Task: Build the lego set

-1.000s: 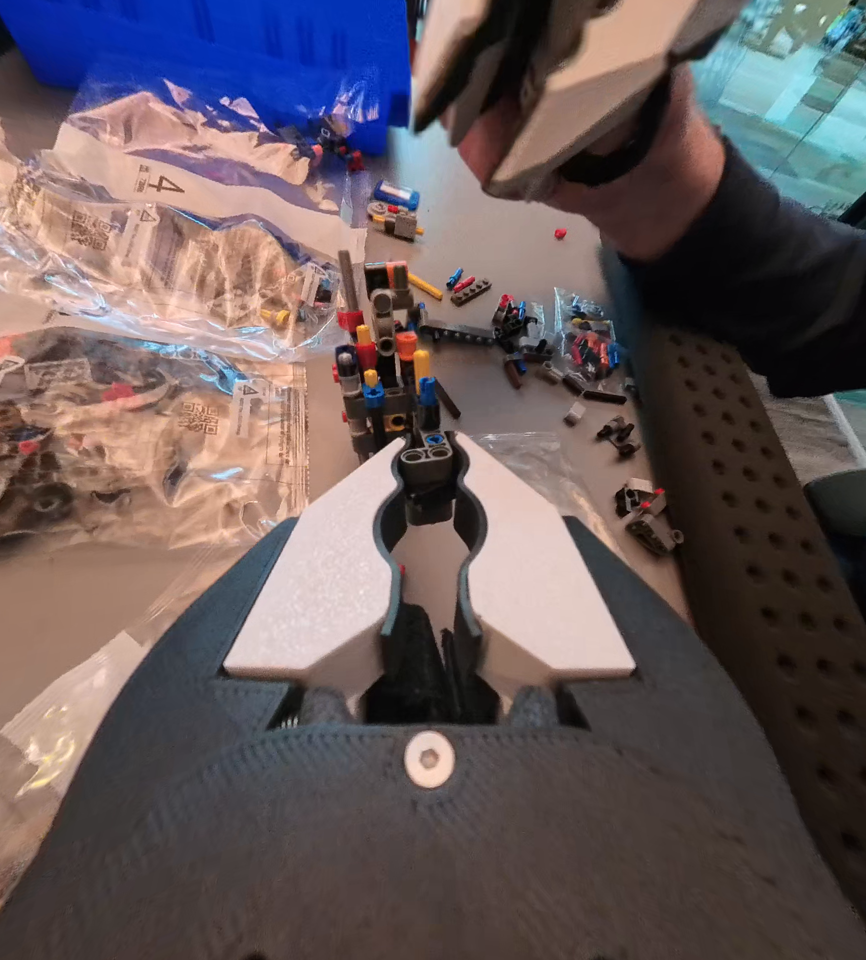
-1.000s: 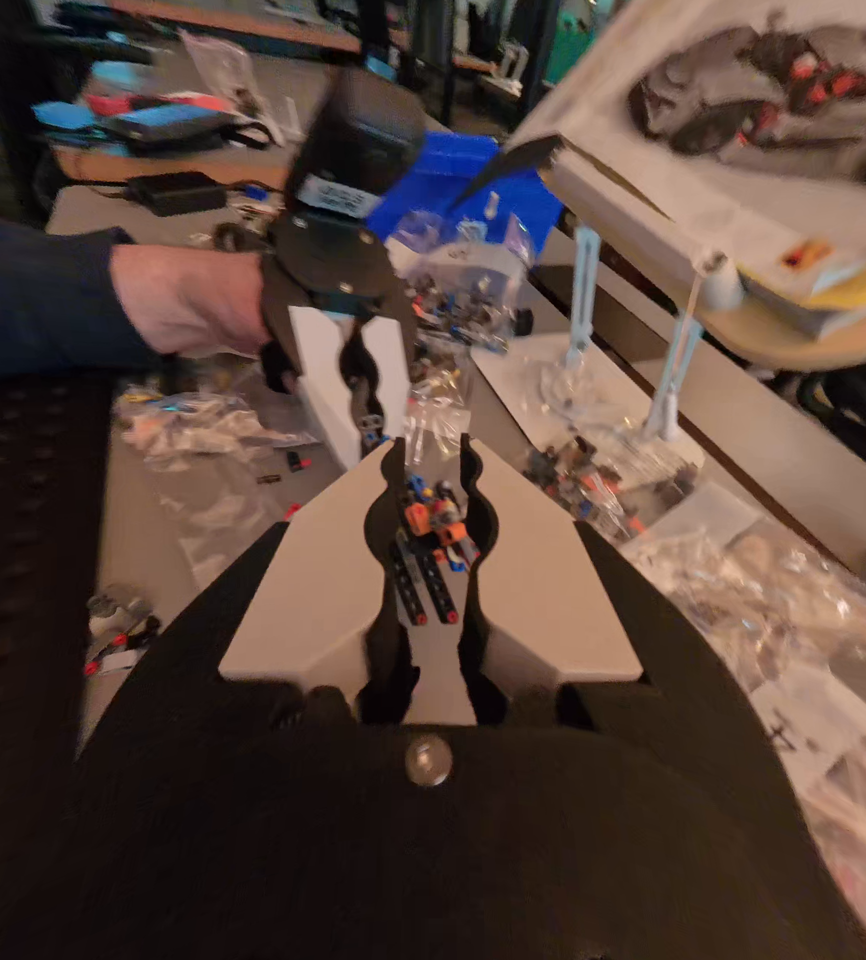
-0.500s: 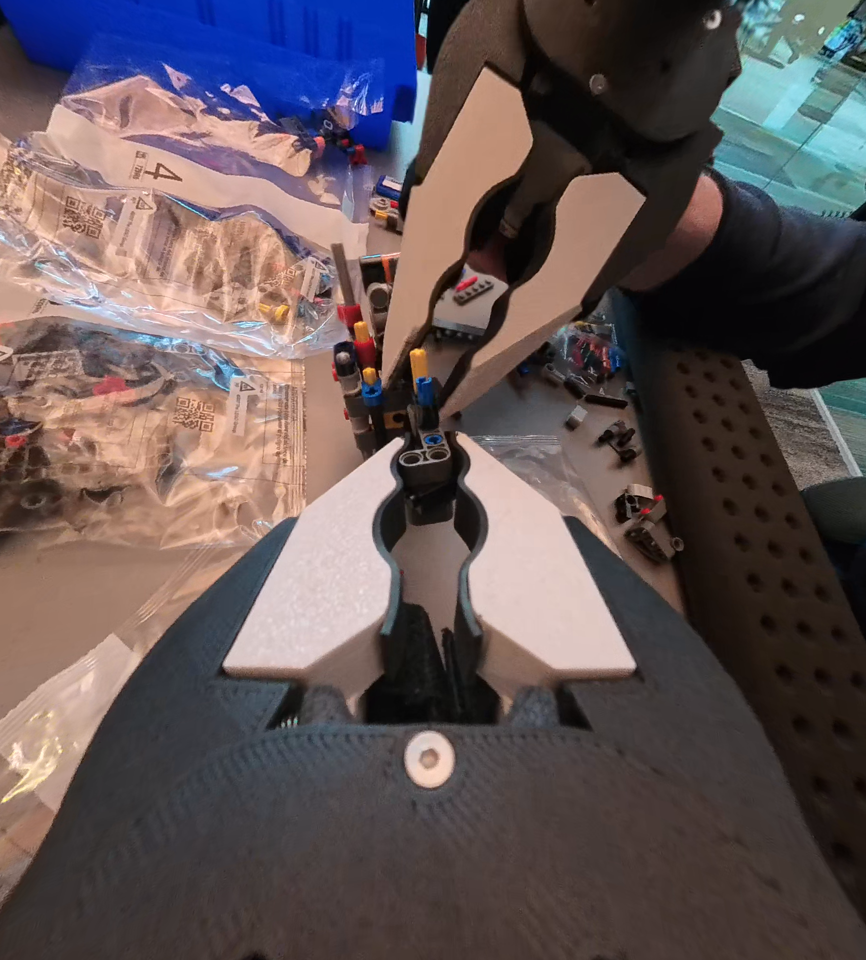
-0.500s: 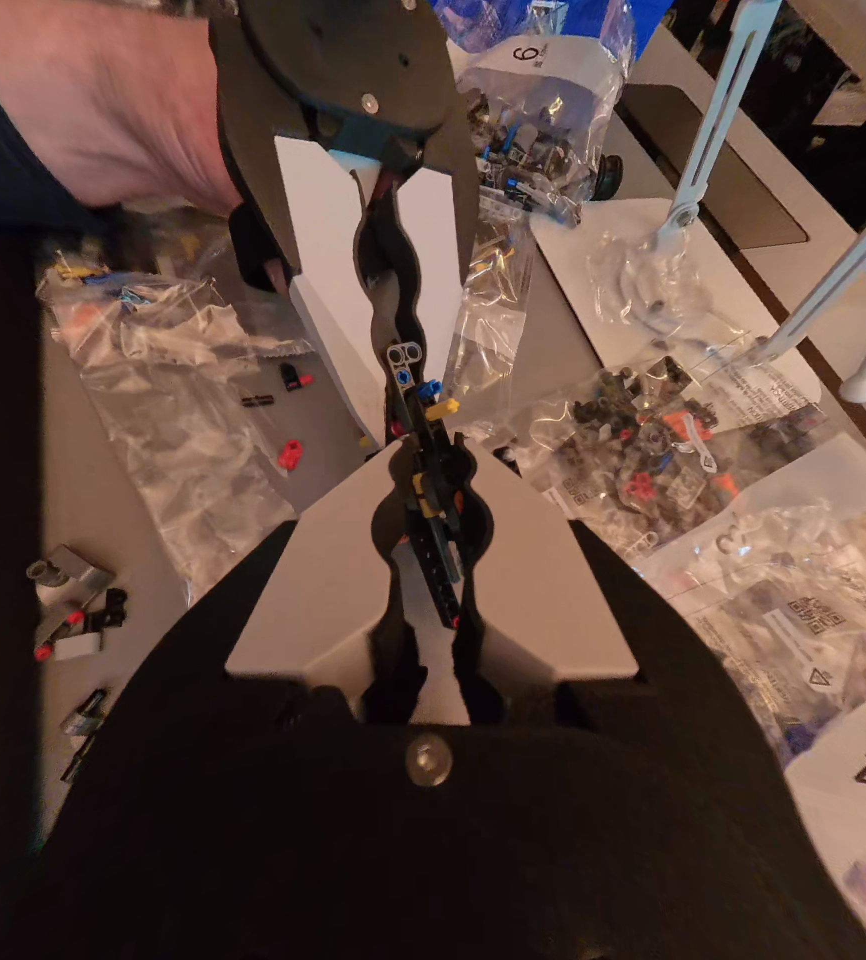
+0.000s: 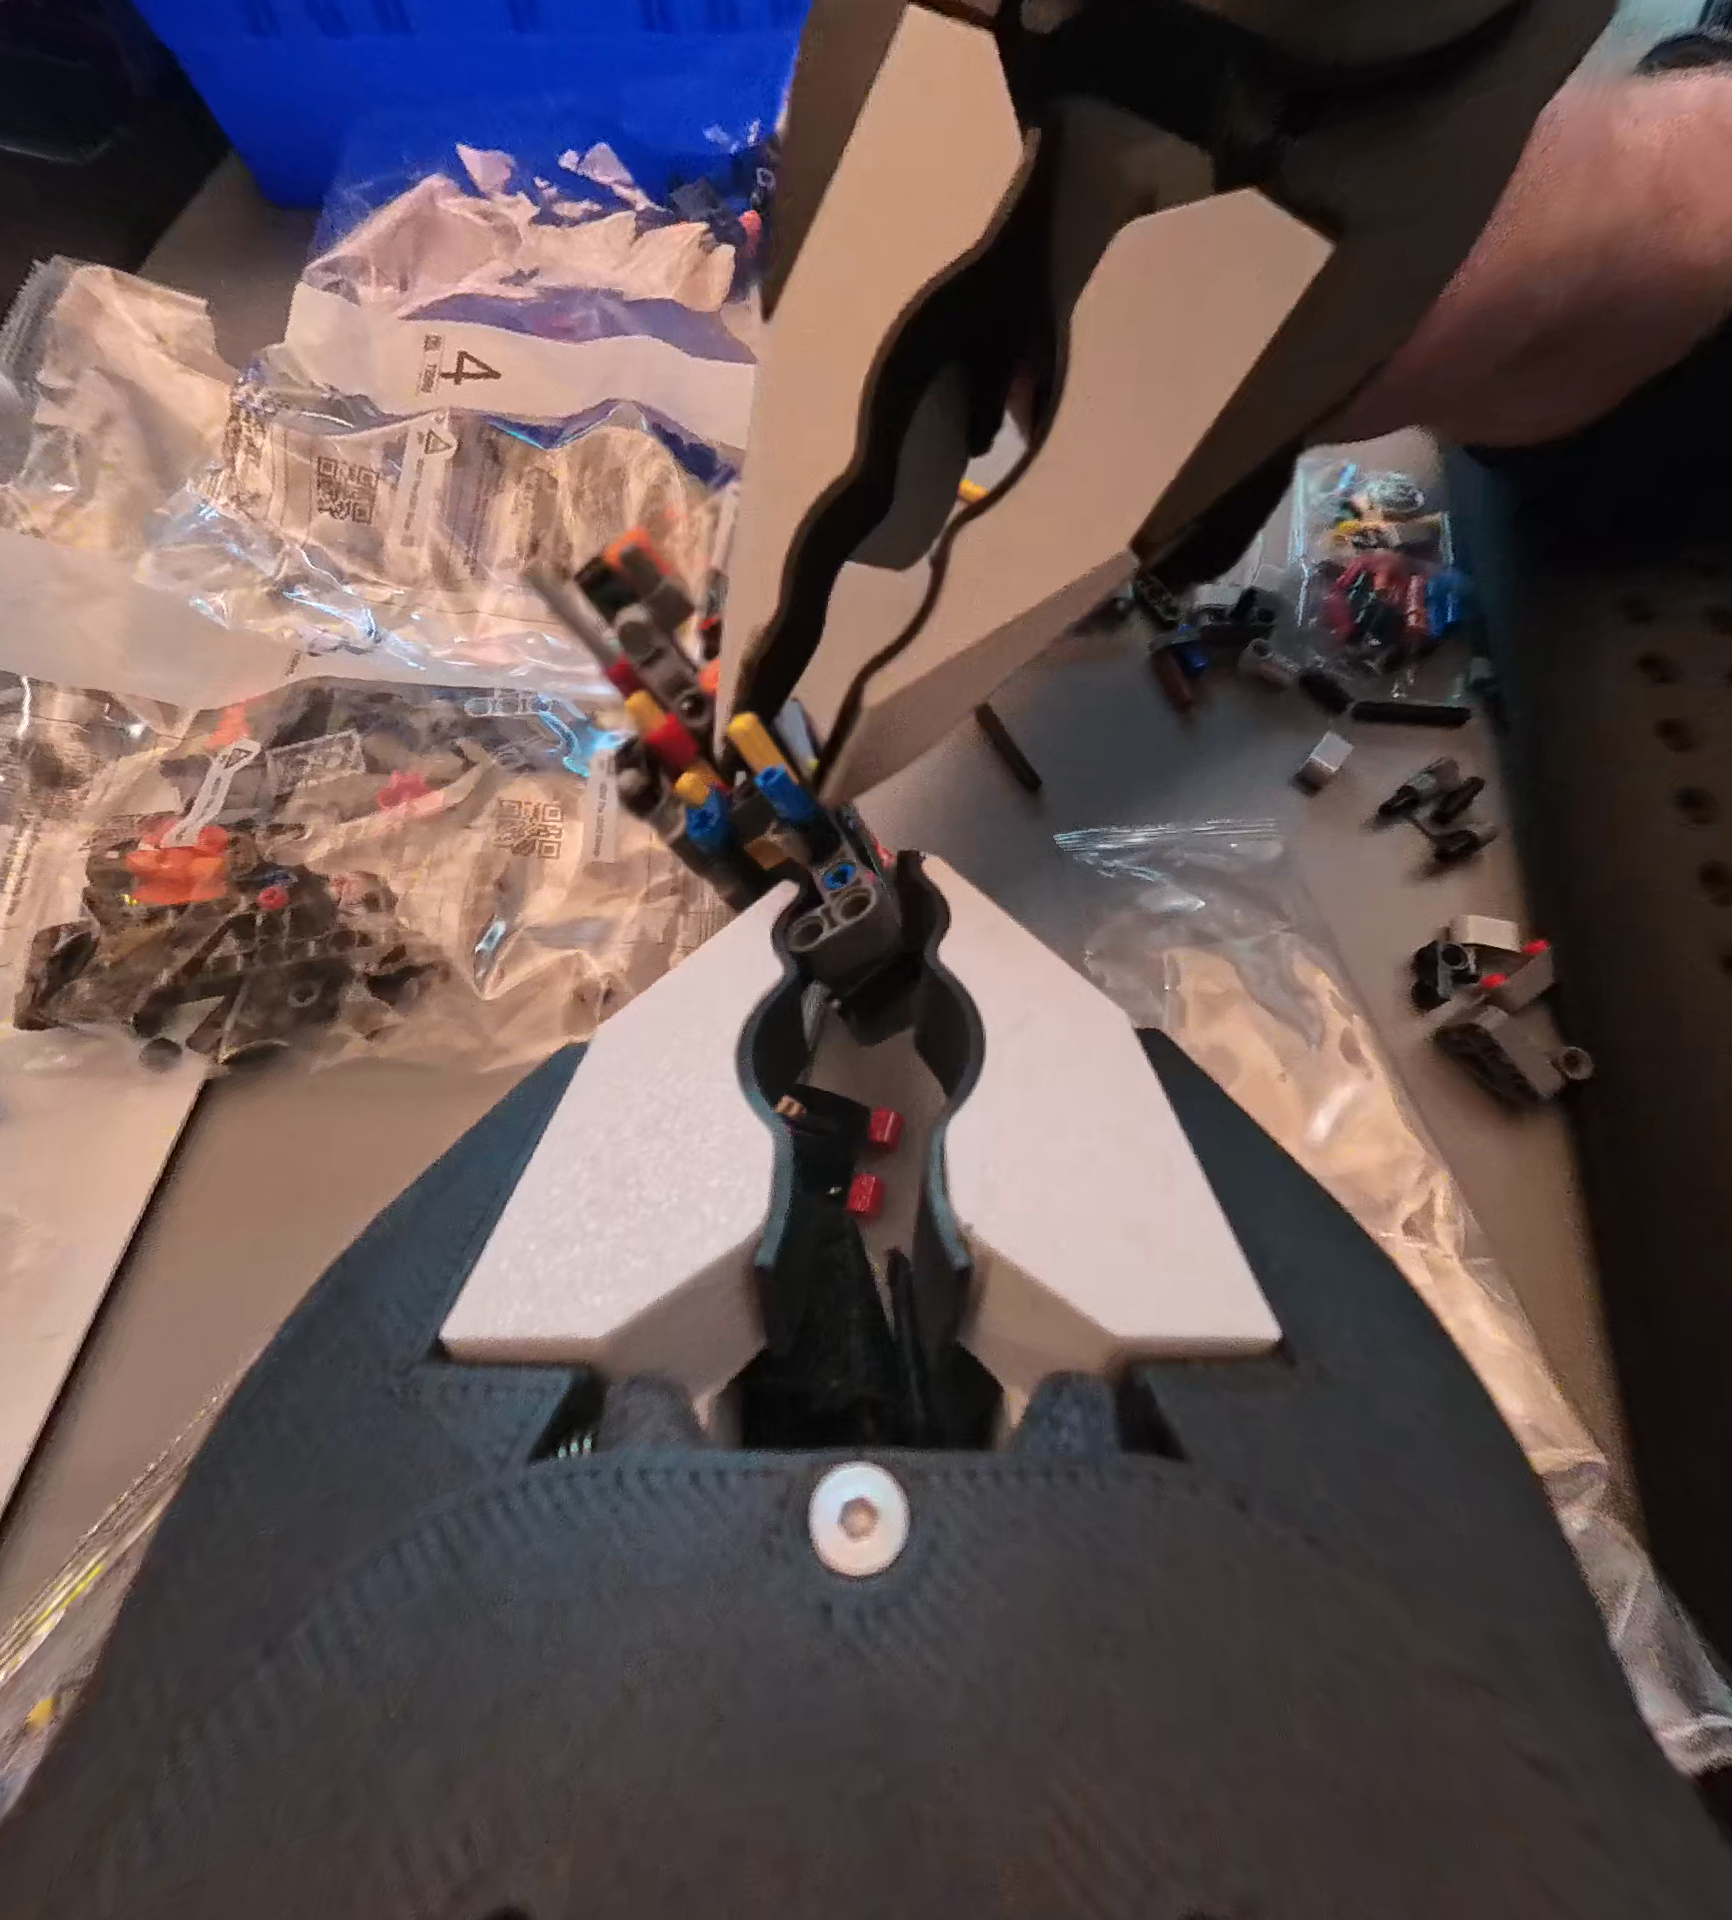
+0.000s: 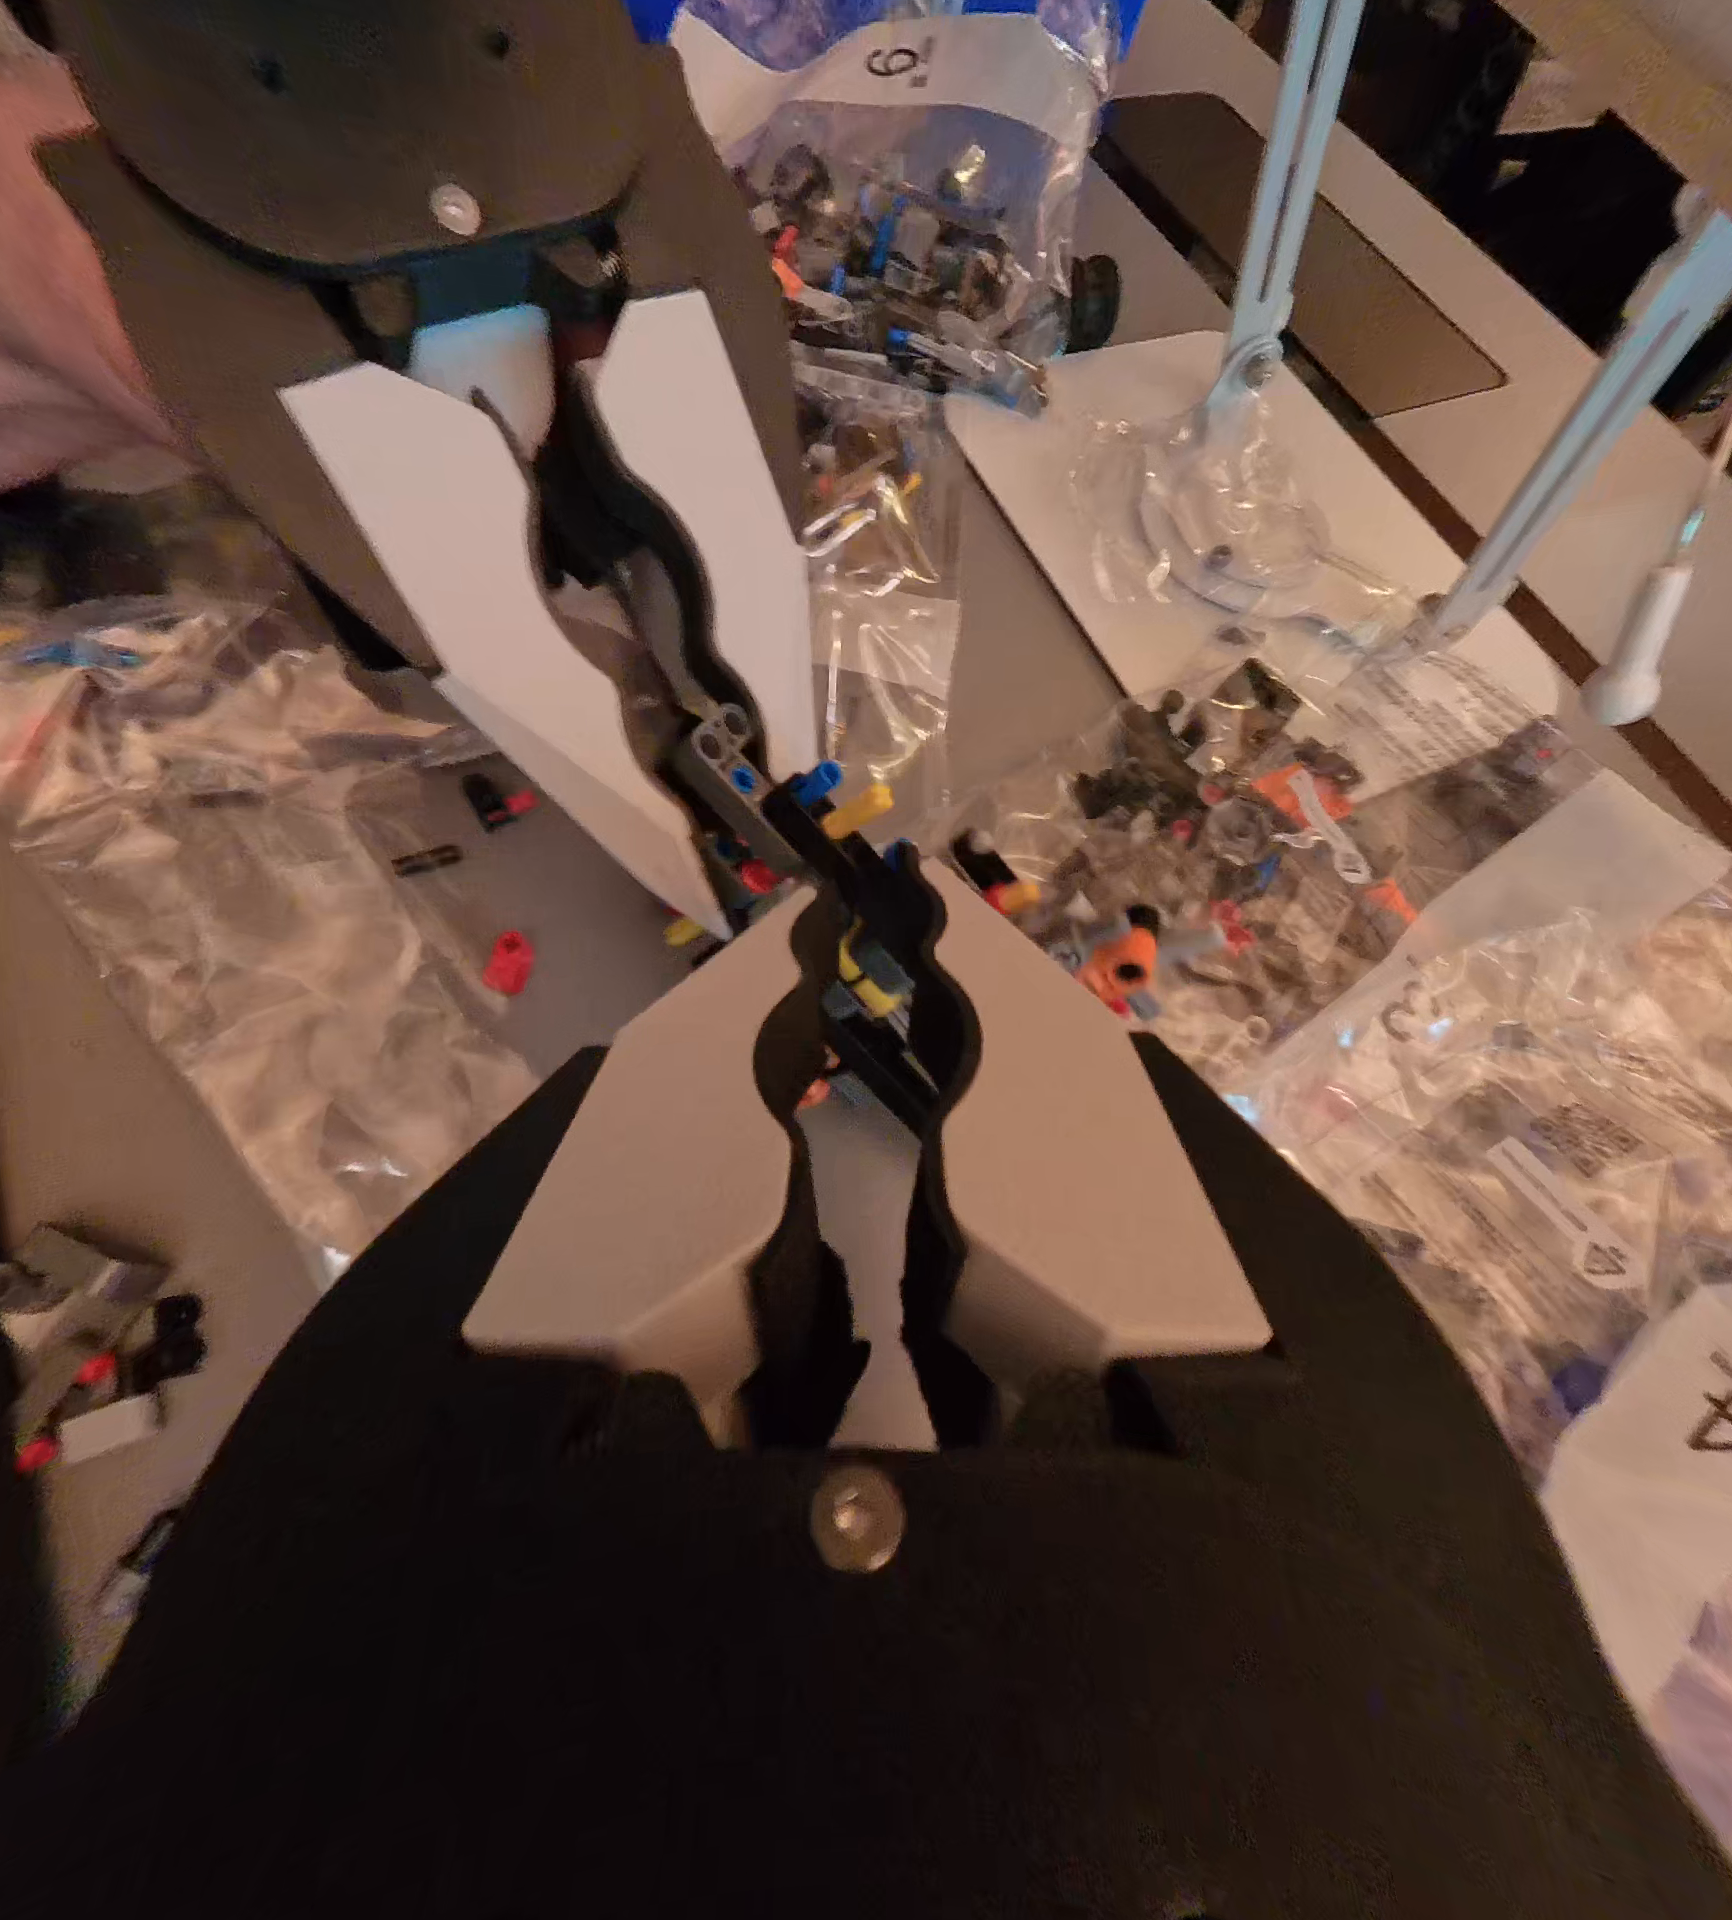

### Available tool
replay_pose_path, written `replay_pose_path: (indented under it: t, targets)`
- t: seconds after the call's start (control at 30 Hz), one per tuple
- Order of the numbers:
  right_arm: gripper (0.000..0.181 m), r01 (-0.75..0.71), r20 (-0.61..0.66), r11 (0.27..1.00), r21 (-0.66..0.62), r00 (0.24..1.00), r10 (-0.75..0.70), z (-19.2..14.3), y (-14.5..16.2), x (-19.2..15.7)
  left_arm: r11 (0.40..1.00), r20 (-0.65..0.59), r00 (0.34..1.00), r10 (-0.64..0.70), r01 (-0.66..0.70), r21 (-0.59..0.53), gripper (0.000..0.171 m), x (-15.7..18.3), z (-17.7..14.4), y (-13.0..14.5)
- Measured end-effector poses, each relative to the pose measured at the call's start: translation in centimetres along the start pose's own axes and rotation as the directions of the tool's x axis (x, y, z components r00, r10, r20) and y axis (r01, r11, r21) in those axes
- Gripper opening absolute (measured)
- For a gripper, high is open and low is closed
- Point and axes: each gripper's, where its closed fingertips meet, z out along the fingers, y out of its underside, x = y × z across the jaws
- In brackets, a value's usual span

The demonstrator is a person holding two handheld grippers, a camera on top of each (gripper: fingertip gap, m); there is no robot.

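A partly built lego assembly of dark beams with yellow, red, blue and orange pins is held above the table between both grippers. My left gripper is shut on its grey end block. My right gripper comes in from the opposite side and is shut on the assembly's other end. In the left wrist view the right gripper reaches down from the top onto the pins. In the right wrist view the left gripper points in from the upper left, holding the grey beam.
Clear bags of parts lie left, with a blue bin behind. Loose pieces lie beside a dark perforated mat on the right. More bags and a stand's thin legs are on the far side. Less than 4 cm separates the two grippers' tips.
My right gripper swung down from high above onto the assembly and closed around its far end. The left gripper lifted and tilted the assembly to the left.
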Motion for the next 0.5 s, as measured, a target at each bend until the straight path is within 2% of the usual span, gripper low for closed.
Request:
replay_pose_path:
  t: [0.2, 0.5]
  targets:
    - [0.009, 0.054, 0.05, 0.998, 0.026, 0.997, -0.056, -0.49, 0.18, -0.27, 0.993, -0.088, 0.991, -0.102, 0.107, 0.046, 0.013, 0.4, 0.04, -0.27]
    - [0.012, 0.105, 0.05, 0.994, 0.014, 0.993, -0.106, -0.64, 0.28, -0.46, 0.995, -0.103, 0.991, -0.089, 0.094, 0.044, 0.013, 0.65, 0.02, -0.24]
